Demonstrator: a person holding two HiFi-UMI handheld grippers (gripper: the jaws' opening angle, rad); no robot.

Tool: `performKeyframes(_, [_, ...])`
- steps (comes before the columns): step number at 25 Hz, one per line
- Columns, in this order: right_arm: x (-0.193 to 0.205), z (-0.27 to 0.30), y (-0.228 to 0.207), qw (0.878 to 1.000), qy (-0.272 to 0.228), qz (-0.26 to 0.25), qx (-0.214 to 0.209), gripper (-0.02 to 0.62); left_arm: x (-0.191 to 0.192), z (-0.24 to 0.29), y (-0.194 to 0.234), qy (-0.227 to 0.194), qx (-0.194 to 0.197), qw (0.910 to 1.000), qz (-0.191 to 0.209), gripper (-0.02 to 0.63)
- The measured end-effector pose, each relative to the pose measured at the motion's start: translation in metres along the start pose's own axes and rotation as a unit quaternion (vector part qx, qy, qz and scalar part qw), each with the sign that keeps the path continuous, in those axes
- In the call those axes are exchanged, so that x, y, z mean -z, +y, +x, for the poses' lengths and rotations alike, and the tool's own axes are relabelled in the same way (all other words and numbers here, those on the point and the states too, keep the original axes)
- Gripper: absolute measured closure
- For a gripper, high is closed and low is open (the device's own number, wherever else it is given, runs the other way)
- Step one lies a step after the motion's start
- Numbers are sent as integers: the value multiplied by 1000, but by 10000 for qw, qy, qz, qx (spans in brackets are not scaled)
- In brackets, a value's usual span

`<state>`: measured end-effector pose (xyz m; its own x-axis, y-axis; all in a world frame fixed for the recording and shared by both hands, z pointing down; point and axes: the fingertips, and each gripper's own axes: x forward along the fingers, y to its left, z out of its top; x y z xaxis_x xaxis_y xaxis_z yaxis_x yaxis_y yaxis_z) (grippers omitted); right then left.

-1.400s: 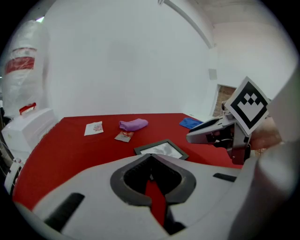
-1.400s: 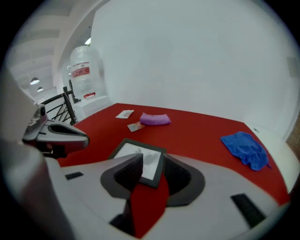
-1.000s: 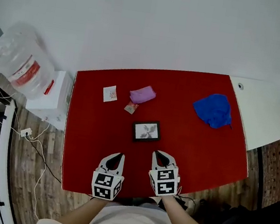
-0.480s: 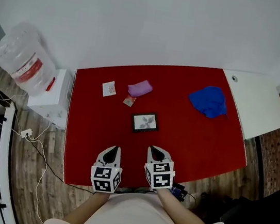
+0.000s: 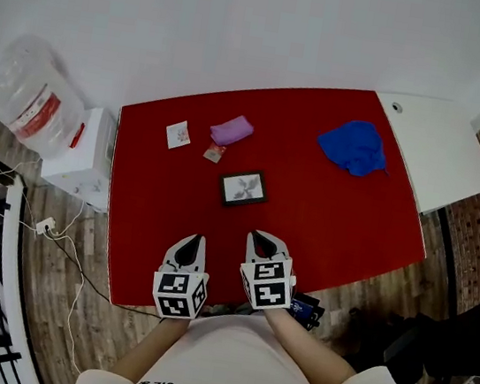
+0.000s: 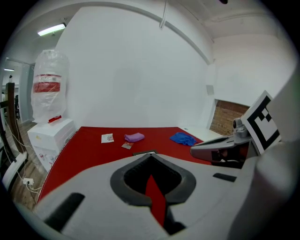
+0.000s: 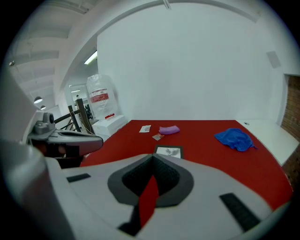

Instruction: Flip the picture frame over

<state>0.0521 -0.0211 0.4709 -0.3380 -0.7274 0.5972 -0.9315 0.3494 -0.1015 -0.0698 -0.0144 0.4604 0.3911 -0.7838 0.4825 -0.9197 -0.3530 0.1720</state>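
A small dark picture frame (image 5: 243, 188) lies picture side up near the middle of the red table (image 5: 352, 221); it also shows in the right gripper view as the frame (image 7: 168, 151) just past the jaws, and its near edge (image 6: 144, 153) peeks over the left jaws. My left gripper (image 5: 190, 242) and right gripper (image 5: 259, 237) hover side by side over the table's near edge, short of the frame. Both are shut with nothing between the jaws.
A purple pouch (image 5: 231, 130), a small packet (image 5: 214, 153) and a white card (image 5: 177, 134) lie beyond the frame. A blue cloth (image 5: 354, 147) sits at the far right. A white counter (image 5: 433, 153) adjoins the table's right; a white box with a bagged bottle (image 5: 22, 96) stands left.
Both grippers have drawn slightly back toward the table's near edge; the head view has shifted, so the table sits higher in the picture. The frame lies where it was.
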Motion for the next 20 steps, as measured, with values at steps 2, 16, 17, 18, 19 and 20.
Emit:
performKeyframes(2, [1,-1,2,10000,4,-14,-11,592,0,-1,-2,-1,16,10000,18,600])
performKeyframes(16, [7,-4,0,10000,29,37,-78,592,3,-1,-4,24,6,10000,3,600])
performKeyframes(17, [9,-5,0,9999,44,76,-85,592,3,-1,-4,36,14,10000,10,600])
performKeyframes(18, [11,-6,0,9999,61,114,-89,592,4,-2,-4,51,19,10000,15,600])
performKeyframes(19, [12,-6,1,9998,80,148,-90,592,4,-3,-3,67,22,10000,16,600])
performKeyframes(20, [14,-7,1,9997,98,180,-90,592,5,-4,-2,84,24,10000,17,600])
